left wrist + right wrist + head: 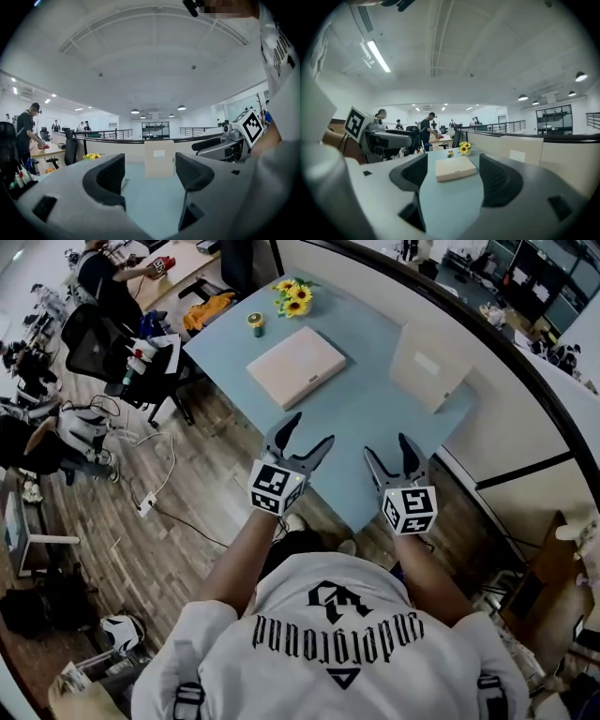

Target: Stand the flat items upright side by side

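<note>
The left gripper (311, 429) and right gripper (386, 446) are hovering released and empty. The flat box (296, 366) is lying at 12 o'clock on the counter (366, 427). It is probably stiff and light, so pinching a long edge should suit.

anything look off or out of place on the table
Only the flat box: it lies on its face mid-table, while the other box already stands upright. Nothing looks spilled or damaged.

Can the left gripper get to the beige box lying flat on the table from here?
Probably yes. The left gripper is open and empty, and only bare blue table lies between it and the flat box; the sunflowers stand beyond it.
</note>
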{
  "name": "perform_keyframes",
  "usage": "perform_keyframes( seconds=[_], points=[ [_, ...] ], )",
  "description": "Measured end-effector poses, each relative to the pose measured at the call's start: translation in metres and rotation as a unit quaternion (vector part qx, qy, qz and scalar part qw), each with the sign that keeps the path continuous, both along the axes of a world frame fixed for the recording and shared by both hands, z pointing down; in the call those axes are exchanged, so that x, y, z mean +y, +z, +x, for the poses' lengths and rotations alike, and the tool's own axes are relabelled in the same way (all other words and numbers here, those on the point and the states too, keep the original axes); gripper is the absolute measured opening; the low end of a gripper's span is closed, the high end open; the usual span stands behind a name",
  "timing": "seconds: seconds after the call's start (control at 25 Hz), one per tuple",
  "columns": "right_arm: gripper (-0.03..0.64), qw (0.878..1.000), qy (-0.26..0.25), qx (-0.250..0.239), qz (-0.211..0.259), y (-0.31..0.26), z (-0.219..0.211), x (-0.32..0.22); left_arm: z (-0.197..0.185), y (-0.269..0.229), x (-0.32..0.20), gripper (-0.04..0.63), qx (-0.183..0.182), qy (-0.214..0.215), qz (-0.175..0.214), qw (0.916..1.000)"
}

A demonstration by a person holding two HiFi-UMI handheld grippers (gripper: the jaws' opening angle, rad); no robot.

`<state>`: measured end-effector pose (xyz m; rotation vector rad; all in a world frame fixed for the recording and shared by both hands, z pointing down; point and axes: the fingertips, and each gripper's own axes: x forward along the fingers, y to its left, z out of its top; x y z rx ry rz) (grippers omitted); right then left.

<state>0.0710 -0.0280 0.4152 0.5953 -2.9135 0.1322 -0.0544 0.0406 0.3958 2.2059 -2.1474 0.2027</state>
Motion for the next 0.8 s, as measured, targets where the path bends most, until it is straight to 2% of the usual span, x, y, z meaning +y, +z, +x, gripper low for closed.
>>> perform_keyframes(
  seconds=[0.36,0.6,0.8],
  points=[
    [0.347,1.0,-0.03,-0.007,-0.001,-0.001,-0.072,0.036,-0.068,-0.007,0.046,0.347,-0.003,-0.032,0.006,0.9995],
    [0.347,1.0,-0.015,-0.004,-0.002,-0.003,-0.142,0.051,-0.14,-0.007,0.065,0.348,0.008,-0.017,0.008,0.9998],
    [0.347,1.0,0.024,0.003,-0.006,-0.003,-0.192,0.065,-0.201,-0.007,0.078,0.348,0.011,0.02,0.004,0.9997]
  ],
)
